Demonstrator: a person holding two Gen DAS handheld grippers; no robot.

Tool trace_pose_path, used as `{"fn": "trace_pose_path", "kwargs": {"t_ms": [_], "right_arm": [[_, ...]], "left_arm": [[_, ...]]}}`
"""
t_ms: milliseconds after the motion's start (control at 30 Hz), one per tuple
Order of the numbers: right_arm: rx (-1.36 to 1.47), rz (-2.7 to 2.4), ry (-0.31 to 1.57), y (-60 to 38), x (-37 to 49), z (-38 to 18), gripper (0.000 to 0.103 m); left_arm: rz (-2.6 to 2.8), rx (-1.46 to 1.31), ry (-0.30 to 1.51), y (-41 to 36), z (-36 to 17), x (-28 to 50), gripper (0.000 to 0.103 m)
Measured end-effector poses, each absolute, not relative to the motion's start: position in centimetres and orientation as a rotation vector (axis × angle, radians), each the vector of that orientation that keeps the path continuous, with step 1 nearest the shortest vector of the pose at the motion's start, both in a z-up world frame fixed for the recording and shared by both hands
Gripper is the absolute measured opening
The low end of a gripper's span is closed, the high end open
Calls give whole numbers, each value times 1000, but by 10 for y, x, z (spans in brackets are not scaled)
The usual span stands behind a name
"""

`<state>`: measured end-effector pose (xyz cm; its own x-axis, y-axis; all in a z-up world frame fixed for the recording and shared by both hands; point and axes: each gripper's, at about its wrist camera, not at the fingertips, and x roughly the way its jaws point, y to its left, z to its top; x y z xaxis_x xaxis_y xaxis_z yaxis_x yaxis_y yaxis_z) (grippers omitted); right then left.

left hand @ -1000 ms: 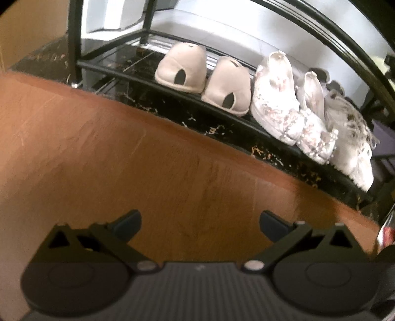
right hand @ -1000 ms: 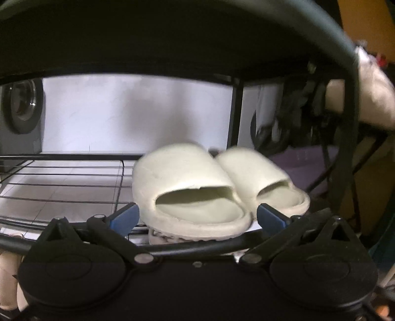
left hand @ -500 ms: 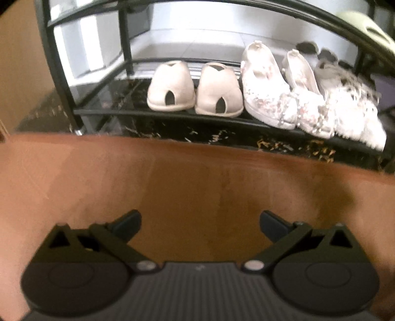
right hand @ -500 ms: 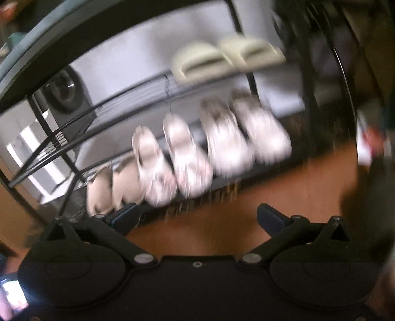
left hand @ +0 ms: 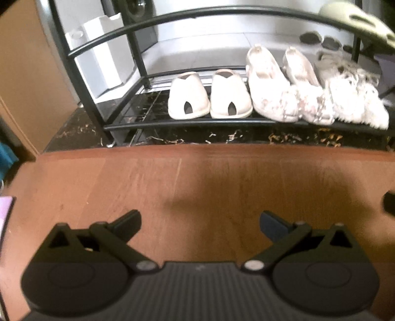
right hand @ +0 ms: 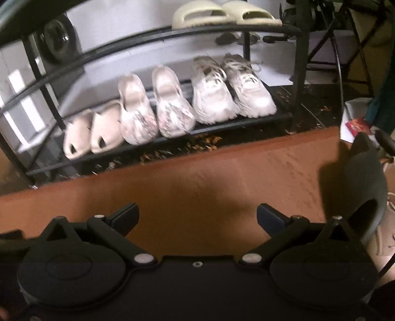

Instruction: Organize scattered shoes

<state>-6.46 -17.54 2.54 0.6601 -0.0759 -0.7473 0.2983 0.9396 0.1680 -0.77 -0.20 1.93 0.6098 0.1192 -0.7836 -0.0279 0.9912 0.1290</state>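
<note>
The left hand-held gripper hangs over a reddish-brown floor with its jaws spread wide and nothing between them. The right hand-held gripper is the same: jaws wide apart, empty, above the same floor.

Ahead of both stands a black metal shoe rack. On its lower shelf three pairs sit side by side in a row, toes toward the cameras. At the left end is a pair of cream peep-toe slippers, the two touching each other. Just beside them is a pair of pale clogs with pinkish mottling. At the right end sits a pair of white laced sneakers. On the shelf above, toward the right, rests a pair of pale green slides.

In the right wrist view, a dark slipper lies on the floor at the right, well apart from the rack, and a light shoe shows partly at the picture's edge just beyond it. Behind the rack on the left is a round dark appliance door.
</note>
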Motion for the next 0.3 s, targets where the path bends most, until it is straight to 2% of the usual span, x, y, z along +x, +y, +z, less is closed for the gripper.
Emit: {"fn": "trace_pose_path", "kwargs": {"t_ms": [300], "right_arm": [[324,-205,812,-180,-77,33,103]], "left_arm": [[141,49,861,7,32,-20,102]]}}
